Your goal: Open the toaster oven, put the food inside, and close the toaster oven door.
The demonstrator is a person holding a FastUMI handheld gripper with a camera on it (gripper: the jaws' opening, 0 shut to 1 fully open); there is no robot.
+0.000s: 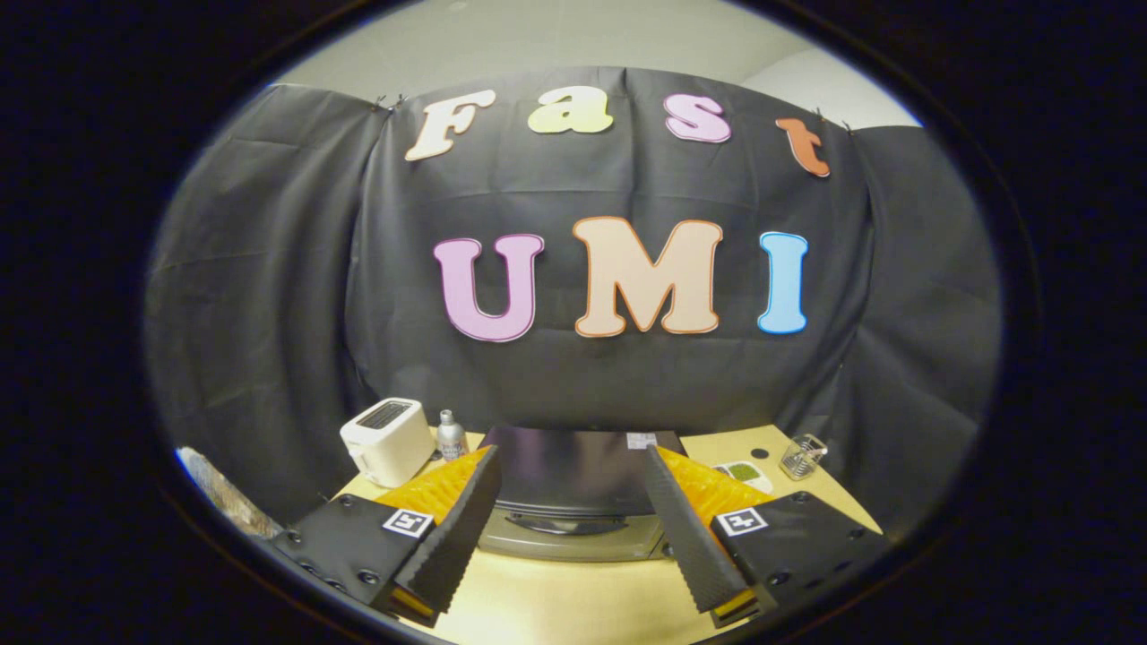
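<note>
**Claw lined up on a closed toaster oven, door not yet opened**

The pale yellow wooden table (573,600) carries everything here. The largest thing on it is the dark, boxy toaster oven with a silver front (573,502), standing mid-table toward the far edge, straight ahead of the claw (571,506). Its door appears shut, with a curved handle near the top of the silver face. The claw is spread wide and holds nothing, its two black ribbed fingers (448,546) framing the oven from above and in front.

Toward the far left corner stands a white two-slot pop-up toaster (387,441), and just beside it a small silver metal bottle (451,435). Toward the far right sit a small white plate bearing something green (742,472), most likely the food, and beyond it a clear glass tumbler (802,456).

The step in hand seems to be opening the door. To do it well, the claw should come down level and centred on the handle, close both fingers fully on it, then pull along the door's hinge arc rather than straight back.

The oven's lower front is hidden by the fingers, and the right finger cuts off part of the plate. What the green food is cannot be made out.
</note>
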